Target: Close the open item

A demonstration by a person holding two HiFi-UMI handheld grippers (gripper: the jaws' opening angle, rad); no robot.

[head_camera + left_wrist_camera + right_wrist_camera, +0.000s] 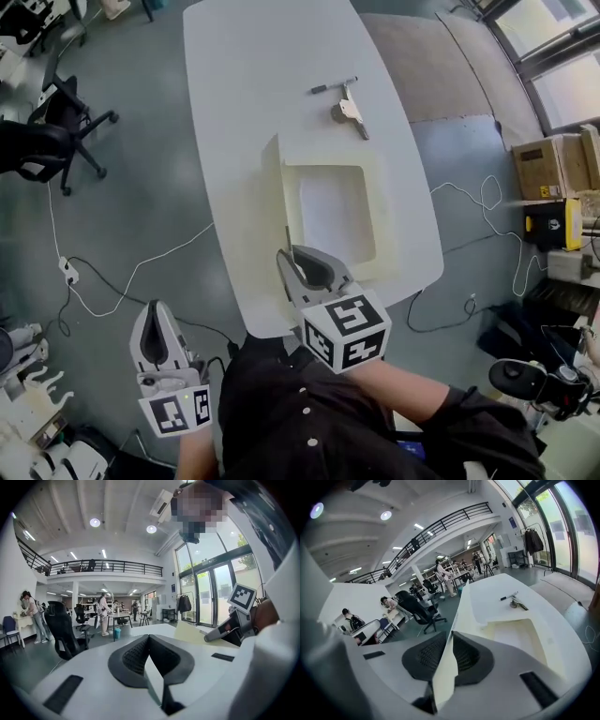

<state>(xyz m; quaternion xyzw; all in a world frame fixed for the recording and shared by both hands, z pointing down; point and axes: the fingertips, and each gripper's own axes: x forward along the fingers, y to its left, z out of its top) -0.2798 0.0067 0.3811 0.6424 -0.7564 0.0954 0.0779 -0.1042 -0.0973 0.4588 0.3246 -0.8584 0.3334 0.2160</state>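
An open cream box (378, 178) lies on the near part of the white table (253, 84). Its lid (270, 202) stands upright along the left side. My right gripper (290, 257) is shut on the near corner of that lid. In the right gripper view the lid (465, 603) runs as a thin sheet between the two dark pads (423, 658), with the box tray (520, 637) to the right. My left gripper (154, 316) hangs off the table at the lower left, shut with nothing in it. The left gripper view shows its pads (133, 656) meeting at the tip.
A marker pen (334, 86) and a small metal tool (350, 111) lie on the table beyond the box. Cables (131, 277) trail over the floor, office chairs (56, 117) stand at the left, and cartons (553, 164) at the right. People stand far off in the hall.
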